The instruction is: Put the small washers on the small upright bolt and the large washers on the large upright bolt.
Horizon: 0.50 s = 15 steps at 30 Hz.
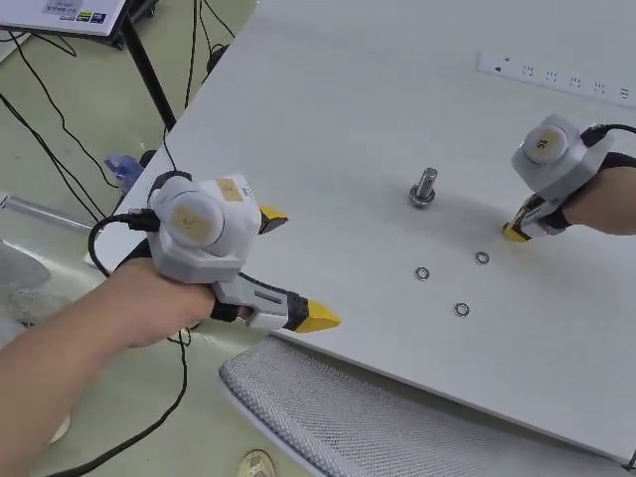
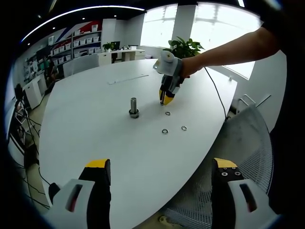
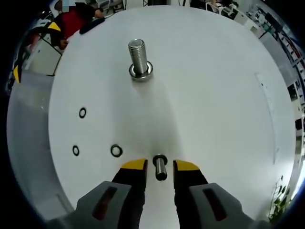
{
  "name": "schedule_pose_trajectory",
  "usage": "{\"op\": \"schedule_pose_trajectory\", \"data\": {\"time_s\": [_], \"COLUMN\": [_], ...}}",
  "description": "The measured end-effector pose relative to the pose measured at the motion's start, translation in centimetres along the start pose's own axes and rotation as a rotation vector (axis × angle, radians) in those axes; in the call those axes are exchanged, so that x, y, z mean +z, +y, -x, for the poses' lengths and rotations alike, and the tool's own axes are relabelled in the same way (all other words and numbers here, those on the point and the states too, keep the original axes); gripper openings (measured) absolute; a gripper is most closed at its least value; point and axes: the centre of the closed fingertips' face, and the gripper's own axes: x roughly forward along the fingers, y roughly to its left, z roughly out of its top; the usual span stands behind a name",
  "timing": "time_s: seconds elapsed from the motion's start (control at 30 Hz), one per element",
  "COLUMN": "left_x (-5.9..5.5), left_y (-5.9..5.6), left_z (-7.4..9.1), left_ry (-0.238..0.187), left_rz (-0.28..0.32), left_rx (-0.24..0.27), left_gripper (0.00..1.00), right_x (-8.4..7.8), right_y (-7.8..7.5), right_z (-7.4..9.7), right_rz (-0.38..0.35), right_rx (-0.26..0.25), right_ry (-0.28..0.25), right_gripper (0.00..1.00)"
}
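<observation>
1. Noted left gripper nearest, held in a hand over the near left edge of the tabletop. Jaws spread wide, nothing between them.
2. Found right gripper at the right, tips down at the tabletop surface. Jaws drawn narrow around the small bolt, with a sliver of white tabletop on each side in the right gripper view, so not pinching it.
3. Logged small bolt standing on the tabletop between those jaws, right of the large bolt.
4. Marked large bolt upright mid-tabletop, well apart from the left gripper. Ring at its foot; cannot tell whether bolt head or a washer.
5. Counted three washers lying flat on the near side of both bolts: left washer, far washer near the right gripper tips, and near washer closest to the tabletop edge. Too small to sort by size.
6. Recorded power strip along the far right of the tabletop and mesh chair back below the near edge.
</observation>
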Motion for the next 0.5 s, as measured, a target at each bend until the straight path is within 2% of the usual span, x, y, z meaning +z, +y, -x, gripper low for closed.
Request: {"op": "schedule_pose_trajectory", "data": {"time_s": [0.5], "left_x": [0.4], "left_y": [0.1], "left_z": [0.3], "left_ry": [-0.005], "left_rz": [-0.008], "left_rx": [0.006], "left_gripper": [0.87], "right_x": [0.7], "right_y": [-0.1], "right_z": [1.4], "right_rz": [0.014], "right_rx": [-0.003], "right_ry": [-0.016], "right_gripper": [0.25]}}
